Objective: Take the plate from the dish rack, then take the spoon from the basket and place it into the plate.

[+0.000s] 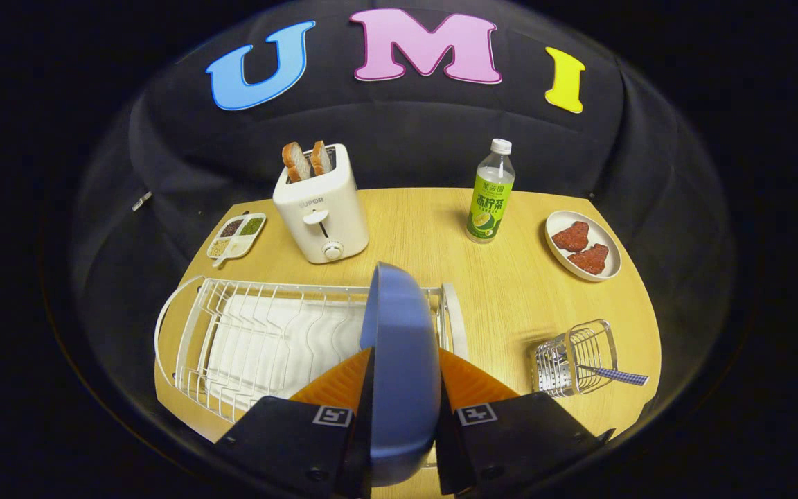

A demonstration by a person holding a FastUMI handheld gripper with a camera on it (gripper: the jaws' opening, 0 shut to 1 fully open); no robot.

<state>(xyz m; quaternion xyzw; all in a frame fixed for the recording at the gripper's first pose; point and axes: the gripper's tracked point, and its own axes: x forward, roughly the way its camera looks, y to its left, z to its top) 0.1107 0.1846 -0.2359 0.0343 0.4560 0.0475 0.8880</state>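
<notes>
We saw our gripper (402, 388) clamped on the blue plate (399, 346), which stood upright over the dish rack (260, 339).

The plate (399, 360) stands on edge between the two fingers of the gripper (404, 409), which press on it from both sides, over the right end of the rack (267, 339), which spreads from there toward 9 o'clock. Beyond the rack at 11 o'clock stands the toaster (321, 208) with bread (307, 161) in its slots, and the tray (236, 235) lies just left of it. The bottle (490, 194) stands at 1 o'clock, the dish (582, 244) with meat (580, 247) lies right of it at 2 o'clock, and at 3 o'clock the basket (574, 359) lies on the table (510, 291) with the spoon (617, 375) sticking out of its right end.
</notes>
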